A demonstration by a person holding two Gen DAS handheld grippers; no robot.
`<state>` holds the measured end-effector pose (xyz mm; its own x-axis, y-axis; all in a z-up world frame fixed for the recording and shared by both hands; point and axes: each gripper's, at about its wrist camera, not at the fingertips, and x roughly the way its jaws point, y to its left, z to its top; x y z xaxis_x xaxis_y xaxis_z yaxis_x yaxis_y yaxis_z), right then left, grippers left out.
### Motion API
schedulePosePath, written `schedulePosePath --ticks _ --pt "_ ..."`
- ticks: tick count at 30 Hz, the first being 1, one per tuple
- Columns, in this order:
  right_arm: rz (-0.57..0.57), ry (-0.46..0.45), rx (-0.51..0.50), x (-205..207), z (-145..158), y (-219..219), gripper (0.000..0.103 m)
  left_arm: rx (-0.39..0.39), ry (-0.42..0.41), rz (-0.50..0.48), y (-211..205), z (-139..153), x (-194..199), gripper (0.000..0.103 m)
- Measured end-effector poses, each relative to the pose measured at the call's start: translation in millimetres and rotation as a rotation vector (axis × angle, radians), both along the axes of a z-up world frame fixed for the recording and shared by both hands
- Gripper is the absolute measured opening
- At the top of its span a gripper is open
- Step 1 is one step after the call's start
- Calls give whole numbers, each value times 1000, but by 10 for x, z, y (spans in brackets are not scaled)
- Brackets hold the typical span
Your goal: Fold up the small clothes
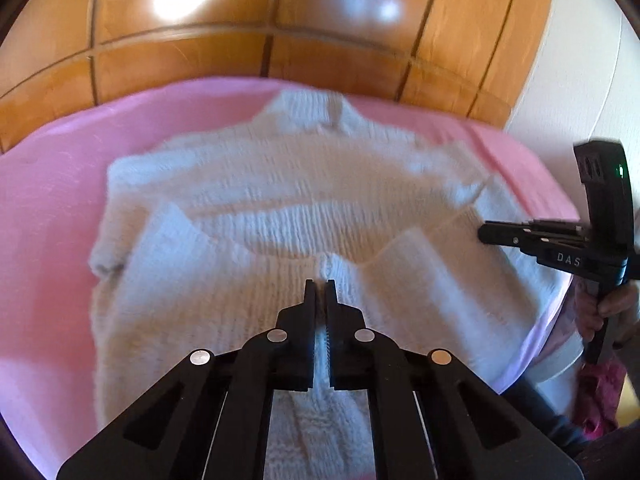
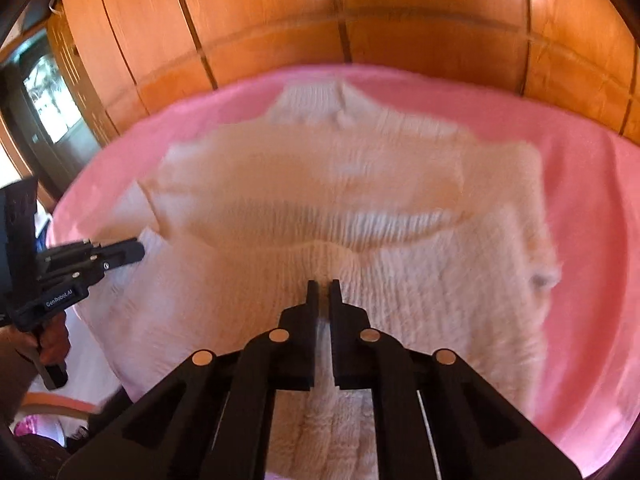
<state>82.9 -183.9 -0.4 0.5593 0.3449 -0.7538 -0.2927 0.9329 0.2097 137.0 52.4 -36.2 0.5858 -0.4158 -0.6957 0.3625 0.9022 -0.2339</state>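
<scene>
A white knitted sweater [image 1: 304, 184] lies flat on a pink cover [image 1: 48, 208], collar at the far side. Its near hem is pulled up into a raised fold. My left gripper [image 1: 320, 285] is shut on that hem, with white knit pinched between its pads. In the right wrist view the sweater [image 2: 360, 184] fills the middle, and my right gripper [image 2: 324, 285] is likewise shut on the knit of the hem. Each gripper shows in the other's view: the right gripper [image 1: 483, 234] at the sweater's right edge, the left gripper [image 2: 140, 250] at its left edge.
Glossy wooden wardrobe doors [image 1: 320, 20] stand right behind the pink cover [image 2: 592, 240]. A white wall [image 1: 580, 80] is at the right. A person's hand [image 1: 616, 304] holds the right gripper's handle; another hand [image 2: 36, 344] holds the left one. A doorway [image 2: 48, 92] opens at far left.
</scene>
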Motion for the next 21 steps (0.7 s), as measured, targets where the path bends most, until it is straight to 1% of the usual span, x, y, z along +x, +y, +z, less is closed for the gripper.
schedulePosePath --ticks 1,3,5,7,8,9,11,12,13,15,17,18,19,20,21 --pt "-8 -16 10 -14 65 -40 4 -32 -20 17 58 90 -9 3" --pt "-30 -56 11 1 178 -74 4 -67 -57 47 130 226 4 3" --pt "-57 -66 0 97 170 -72 4 -58 -96 81 138 287 92 3" --pt "-86 -54 -9 206 77 -77 4 -48 -89 116 96 237 254 3" --pt "-90 -44 -33 265 -14 -48 4 -28 -83 121 70 185 308 3" --pt "-96 -17 -54 331 -143 -18 4 39 -59 136 -19 36 415 3" --pt "-107 24 -52 364 -329 -39 5 93 31 137 -74 -230 550 3" --pt "-112 13 -39 352 -369 -55 5 98 37 150 -88 -319 568 4" --pt "-117 12 -27 347 -377 -80 5 110 14 159 -110 -322 545 4" --pt "-128 26 23 341 -346 -153 10 140 16 157 -150 -273 521 4" --pt "-130 35 65 316 -298 -230 26 142 34 160 -140 -204 506 9" --pt "-127 21 77 276 -239 -270 31 148 24 156 -134 -146 470 14" --pt "-129 5 79 230 -184 -296 40 159 9 152 -134 -105 435 25" --pt "-136 -11 77 194 -139 -322 46 179 -7 153 -138 -75 407 37" --pt "-146 -23 73 169 -94 -340 48 208 -25 159 -137 -39 369 42"
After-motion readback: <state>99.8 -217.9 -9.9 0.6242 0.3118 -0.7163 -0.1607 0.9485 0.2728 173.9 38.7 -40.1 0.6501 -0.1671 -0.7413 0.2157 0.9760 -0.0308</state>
